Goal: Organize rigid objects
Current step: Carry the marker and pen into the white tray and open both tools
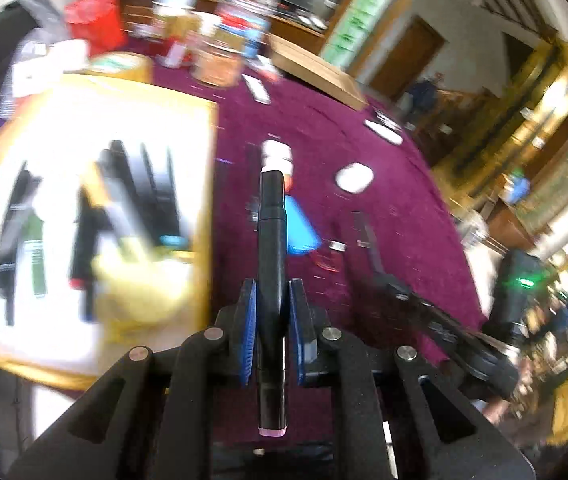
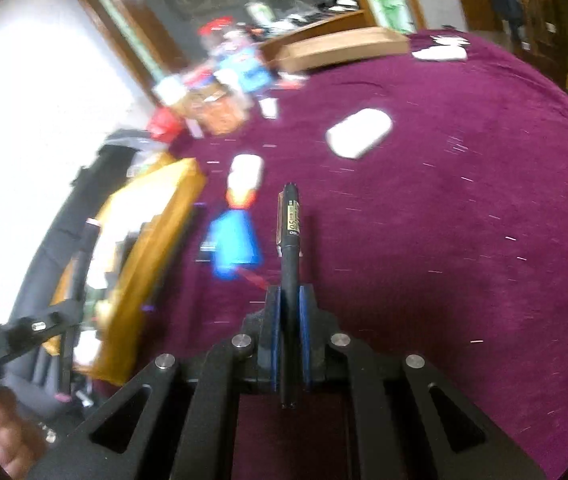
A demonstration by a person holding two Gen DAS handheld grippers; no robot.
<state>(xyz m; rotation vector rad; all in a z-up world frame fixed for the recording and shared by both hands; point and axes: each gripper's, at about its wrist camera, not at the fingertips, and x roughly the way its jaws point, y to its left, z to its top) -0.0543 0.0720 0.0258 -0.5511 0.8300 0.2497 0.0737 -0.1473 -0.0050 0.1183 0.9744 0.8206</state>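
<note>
Left tongs (image 1: pixel 271 304), at the lower centre of the left wrist view, are clamped on a thick black marker (image 1: pixel 271 240) whose barrel points up the frame and whose pink-tipped end juts back toward the camera. Right tongs (image 2: pixel 291 308), at the lower centre of the right wrist view, are closed on a slim black pen (image 2: pixel 291 236) with a yellowish label, its tip pointing up the frame. Both sets hang over a surface (image 2: pixel 464 240) covered in maroon cloth. At the left of the left wrist view lies a wooden-rimmed tray (image 1: pixel 207 184) with a white floor, holding several dark pens and markers, blurred. Just right of the tray, on the cloth, lie a blue object (image 1: pixel 302 228) and a white-capped item (image 1: pixel 277 156); what they are cannot be told through the blur. A white oval object (image 1: pixel 354 178) rests further right, apart from them. Jars and boxes crowd the upper left of both views, with a flat cardboard box (image 2: pixel 340 50) beside them.
</note>
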